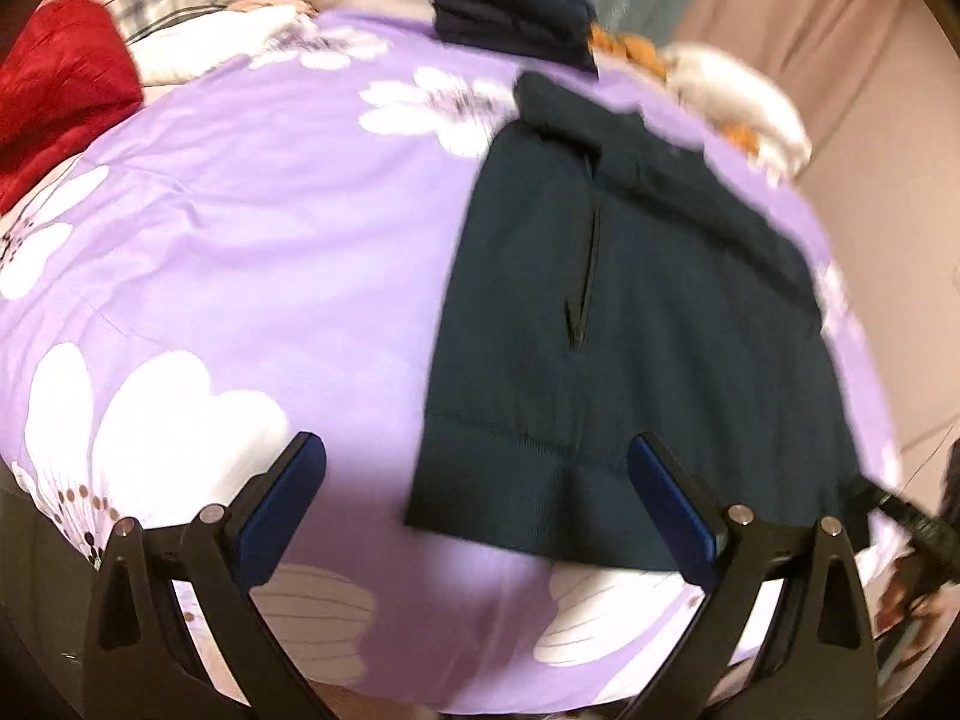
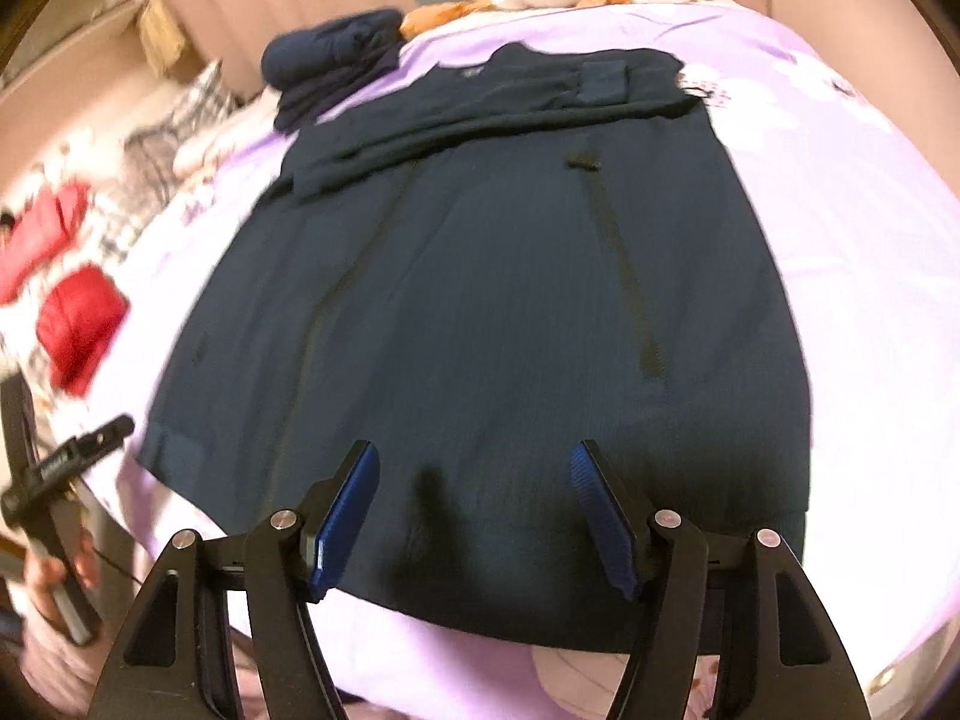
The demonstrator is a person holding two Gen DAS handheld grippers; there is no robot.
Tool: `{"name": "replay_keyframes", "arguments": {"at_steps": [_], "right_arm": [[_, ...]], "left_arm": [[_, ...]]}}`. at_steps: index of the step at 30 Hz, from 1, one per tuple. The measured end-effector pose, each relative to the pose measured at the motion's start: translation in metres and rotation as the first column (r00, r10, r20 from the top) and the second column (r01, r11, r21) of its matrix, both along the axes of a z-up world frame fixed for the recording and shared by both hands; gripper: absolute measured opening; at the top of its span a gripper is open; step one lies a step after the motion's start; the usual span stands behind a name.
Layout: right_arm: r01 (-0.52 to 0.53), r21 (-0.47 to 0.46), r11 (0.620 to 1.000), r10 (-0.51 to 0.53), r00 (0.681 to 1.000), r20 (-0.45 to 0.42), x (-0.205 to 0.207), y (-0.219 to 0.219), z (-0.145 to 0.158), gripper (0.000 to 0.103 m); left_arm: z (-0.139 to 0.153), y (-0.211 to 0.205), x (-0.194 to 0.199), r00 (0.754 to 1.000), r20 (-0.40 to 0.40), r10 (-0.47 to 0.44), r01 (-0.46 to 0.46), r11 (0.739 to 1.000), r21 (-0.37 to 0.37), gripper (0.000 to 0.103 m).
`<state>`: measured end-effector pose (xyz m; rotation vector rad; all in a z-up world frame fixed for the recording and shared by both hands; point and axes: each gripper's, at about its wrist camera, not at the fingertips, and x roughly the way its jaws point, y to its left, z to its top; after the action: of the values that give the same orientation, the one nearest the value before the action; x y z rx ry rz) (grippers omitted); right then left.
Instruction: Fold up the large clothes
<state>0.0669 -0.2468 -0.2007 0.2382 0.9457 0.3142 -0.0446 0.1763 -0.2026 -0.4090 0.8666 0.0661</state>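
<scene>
Both grippers, left (image 1: 477, 480) and right (image 2: 474, 492), hang open and empty near the hem so the jacket (image 2: 480, 300) lies flat, sleeves tucked, ready for 1 more fold.

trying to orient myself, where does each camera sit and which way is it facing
Left wrist: on the left gripper, angled down over the purple bedspread, dark garment on the right; own open fingers show.
Right wrist: on the right gripper, angled down over the garment; own open fingers and a hand show.
Shared: garment, bedspread, folded navy pile.

far pile (image 2: 150, 138) blurred, hand (image 2: 54, 588) cropped (left edge)
</scene>
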Motion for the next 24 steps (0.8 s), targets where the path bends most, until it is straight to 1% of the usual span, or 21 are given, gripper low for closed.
{"name": "replay_keyframes", "arguments": {"at_steps": [3,4,6,7,8,10,11,13,15,16,17,18,20,21,22,23,24], "right_arm": [[0.067,0.05,0.996,-0.066,0.998,-0.012,0.003,-0.017,0.0,0.066],[0.09,0.068,0.994,-0.089,0.996,-0.022,0.004,-0.024,-0.001,0.066],[0.139,0.094,0.986,-0.136,0.99,-0.037,0.002,-0.036,-0.003,0.066],[0.161,0.105,0.981,-0.158,0.987,-0.04,0.0,-0.041,-0.003,0.067],[0.178,0.115,0.977,-0.175,0.984,-0.04,-0.003,-0.045,-0.003,0.067],[0.209,0.128,0.97,-0.206,0.978,-0.032,-0.006,-0.054,-0.002,0.067],[0.22,0.13,0.967,-0.218,0.976,-0.027,-0.007,-0.058,-0.001,0.067],[0.241,0.128,0.962,-0.241,0.97,-0.021,-0.01,-0.064,-0.001,0.07],[0.257,0.125,0.958,-0.257,0.966,-0.018,-0.012,-0.068,-0.001,0.071],[0.263,0.123,0.957,-0.263,0.965,-0.016,-0.012,-0.07,-0.001,0.071],[0.264,0.122,0.957,-0.264,0.964,-0.017,-0.011,-0.071,-0.002,0.071],[0.267,0.118,0.956,-0.266,0.964,-0.022,-0.01,-0.072,-0.003,0.072],[0.27,0.113,0.956,-0.268,0.963,-0.032,-0.01,-0.074,-0.005,0.072],[0.269,0.112,0.957,-0.267,0.963,-0.034,-0.009,-0.075,-0.006,0.072],[0.268,0.111,0.957,-0.265,0.963,-0.038,-0.01,-0.076,-0.007,0.072],[0.268,0.11,0.957,-0.265,0.963,-0.041,-0.009,-0.077,-0.008,0.073],[0.268,0.108,0.957,-0.265,0.963,-0.042,-0.009,-0.078,-0.008,0.073]], "left_arm": [[0.015,0.01,-0.011,0.996,0.08,0.033,-0.029,0.998,-0.053,0.103],[0.019,0.016,-0.012,0.993,0.115,0.027,-0.017,0.996,-0.086,0.103],[0.025,0.023,-0.015,0.988,0.156,0.022,0.001,0.99,-0.142,0.103],[0.028,0.025,-0.018,0.985,0.174,0.02,0.008,0.988,-0.157,0.103],[0.031,0.024,-0.02,0.983,0.184,0.021,0.009,0.987,-0.161,0.103],[0.041,0.026,-0.025,0.973,0.227,0.042,-0.012,0.991,-0.131,0.103],[0.048,0.027,-0.03,0.965,0.256,0.051,-0.023,0.993,-0.113,0.103],[0.06,0.028,-0.034,0.943,0.33,0.048,-0.016,0.995,-0.1,0.103],[0.068,0.027,-0.041,0.926,0.376,0.036,-0.003,0.996,-0.088,0.103],[0.073,0.026,-0.041,0.92,0.391,0.024,0.003,0.998,-0.069,0.103],[0.075,0.025,-0.042,0.92,0.392,0.014,0.008,0.999,-0.053,0.103],[0.077,0.024,-0.039,0.922,0.388,-0.006,0.029,0.998,-0.054,0.103],[0.074,0.026,-0.033,0.925,0.379,-0.019,0.068,0.991,-0.116,0.103],[0.07,0.03,-0.029,0.929,0.368,-0.022,0.097,0.978,-0.186,0.103],[0.067,0.032,-0.027,0.936,0.352,-0.012,0.097,0.969,-0.226,0.103],[0.064,0.033,-0.026,0.942,0.336,0.008,0.08,0.966,-0.247,0.103],[0.062,0.038,-0.025,0.947,0.316,0.057,0.028,0.965,-0.26,0.103]]}}
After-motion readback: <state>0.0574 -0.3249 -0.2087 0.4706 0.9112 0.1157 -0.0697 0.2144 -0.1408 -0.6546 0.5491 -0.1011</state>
